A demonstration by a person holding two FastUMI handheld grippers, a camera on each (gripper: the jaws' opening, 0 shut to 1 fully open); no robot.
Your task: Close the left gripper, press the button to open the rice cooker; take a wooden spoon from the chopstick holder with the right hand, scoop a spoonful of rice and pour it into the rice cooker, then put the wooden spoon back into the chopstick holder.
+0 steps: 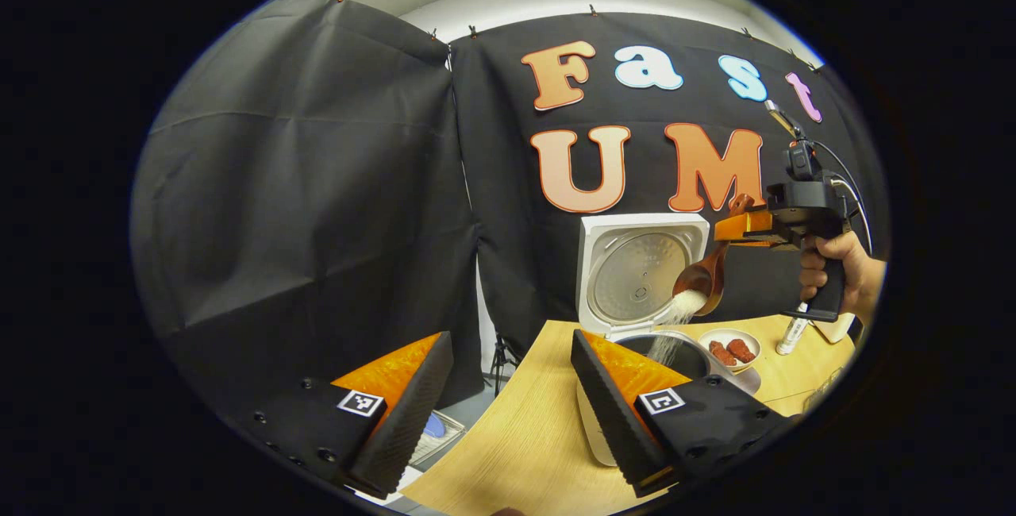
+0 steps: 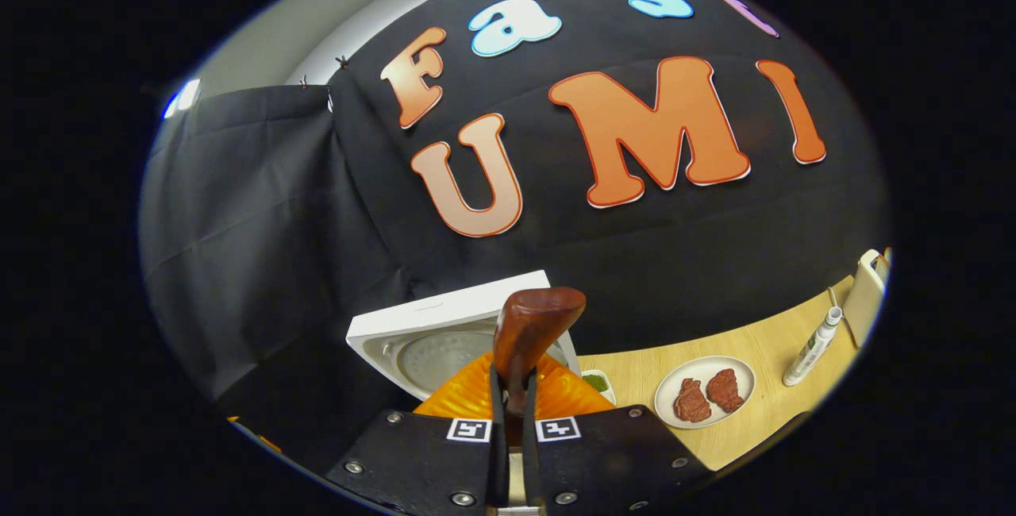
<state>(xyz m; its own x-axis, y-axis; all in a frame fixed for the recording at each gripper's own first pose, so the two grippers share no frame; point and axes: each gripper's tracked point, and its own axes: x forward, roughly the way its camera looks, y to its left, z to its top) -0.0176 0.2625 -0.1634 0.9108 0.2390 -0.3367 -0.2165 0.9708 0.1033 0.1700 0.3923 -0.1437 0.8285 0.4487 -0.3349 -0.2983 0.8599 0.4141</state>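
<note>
The white rice cooker [image 1: 603, 262] stands on the wooden table [image 1: 516, 437] with its lid [image 1: 643, 274] up and the inner pot [image 1: 683, 353] showing. Over the pot, the wooden spoon [image 1: 705, 278] is tipped down and white rice [image 1: 673, 321] is streaming out of it into the pot. A hand holds my right gripper [image 1: 738, 229], shut on the spoon's handle. In the right gripper view the handle end [image 2: 533, 325] sticks up between the shut fingers of the right gripper [image 2: 512, 401], above the raised lid [image 2: 440, 341]. My left gripper [image 1: 512, 409] hangs open and holds nothing, in front and left of the cooker.
A plate with two reddish meat pieces [image 1: 730, 349] [image 2: 706, 401] lies right of the cooker. A slim white bottle [image 1: 791, 335] [image 2: 811, 348] and a white container [image 2: 867, 294] stand farther right. A small dish of green bits [image 2: 597, 383] sits by the cooker. The table's left edge drops to the floor.
</note>
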